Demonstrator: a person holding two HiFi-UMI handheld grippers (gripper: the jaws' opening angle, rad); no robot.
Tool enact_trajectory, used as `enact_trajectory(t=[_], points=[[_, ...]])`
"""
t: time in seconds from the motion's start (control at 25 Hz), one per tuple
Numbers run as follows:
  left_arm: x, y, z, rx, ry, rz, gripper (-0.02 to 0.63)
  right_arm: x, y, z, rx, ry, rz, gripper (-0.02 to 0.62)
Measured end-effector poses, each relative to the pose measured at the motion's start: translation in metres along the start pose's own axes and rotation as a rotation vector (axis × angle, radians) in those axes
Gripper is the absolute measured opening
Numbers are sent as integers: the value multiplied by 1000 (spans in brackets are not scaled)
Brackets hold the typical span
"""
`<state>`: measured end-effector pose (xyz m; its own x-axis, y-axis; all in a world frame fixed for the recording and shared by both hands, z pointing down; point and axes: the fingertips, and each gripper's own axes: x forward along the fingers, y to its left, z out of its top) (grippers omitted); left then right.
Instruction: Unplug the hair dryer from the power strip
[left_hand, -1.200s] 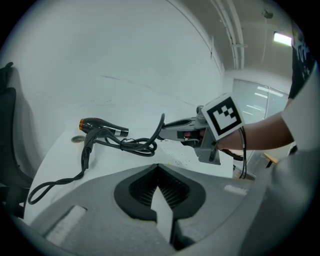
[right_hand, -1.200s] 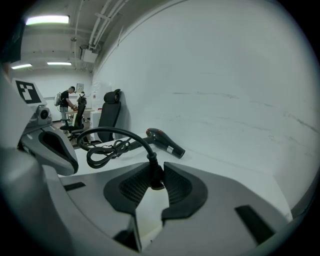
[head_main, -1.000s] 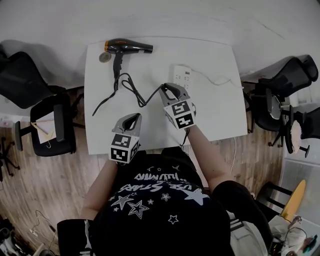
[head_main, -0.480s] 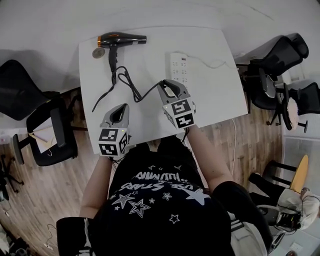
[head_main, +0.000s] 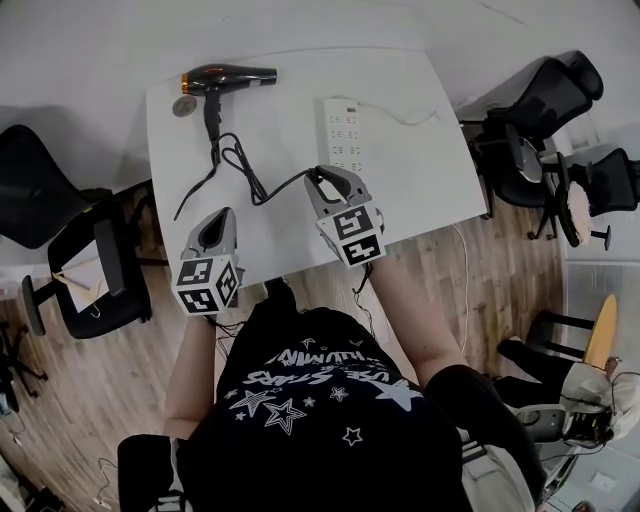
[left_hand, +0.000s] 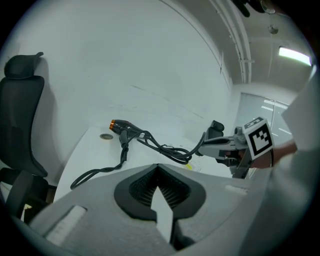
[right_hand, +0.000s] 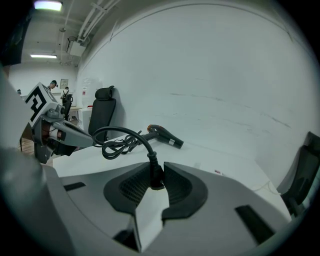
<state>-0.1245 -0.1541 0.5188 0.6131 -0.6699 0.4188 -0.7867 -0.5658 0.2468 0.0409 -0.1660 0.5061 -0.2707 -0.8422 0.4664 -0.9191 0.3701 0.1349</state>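
Observation:
A black hair dryer (head_main: 225, 78) with an orange back end lies at the far left of the white table (head_main: 420, 190). Its black cord (head_main: 240, 172) loops across the tabletop to the plug (right_hand: 154, 170). My right gripper (head_main: 322, 180) is shut on that plug and holds it off the table. The plug is apart from the white power strip (head_main: 343, 133), which lies just beyond the gripper. In the right gripper view the hair dryer (right_hand: 165, 136) sits ahead. My left gripper (head_main: 215, 228) hovers over the table's near left edge, jaws together and empty. In its own view the cord (left_hand: 160, 147) runs to the right gripper (left_hand: 216, 131).
A small round disc (head_main: 183, 106) lies beside the dryer's back end. The strip's white cable (head_main: 412, 119) trails off the table's right side. Black office chairs stand to the left (head_main: 40, 185) and right (head_main: 545, 100) of the table, on a wooden floor.
Both grippers drew back toward the table's near edge. The right one carried the plug farther from the power strip. The left one slid left to the edge.

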Motion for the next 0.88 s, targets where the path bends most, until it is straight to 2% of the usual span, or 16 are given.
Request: enact_trajectory(t=[0.44, 0.88], points=[[-70, -44, -17, 36, -36, 37, 3, -75, 32, -24, 62, -26, -52, 87], [-144, -85, -30, 42, -97, 79, 3, -131, 68, -29, 88, -54, -38, 83]])
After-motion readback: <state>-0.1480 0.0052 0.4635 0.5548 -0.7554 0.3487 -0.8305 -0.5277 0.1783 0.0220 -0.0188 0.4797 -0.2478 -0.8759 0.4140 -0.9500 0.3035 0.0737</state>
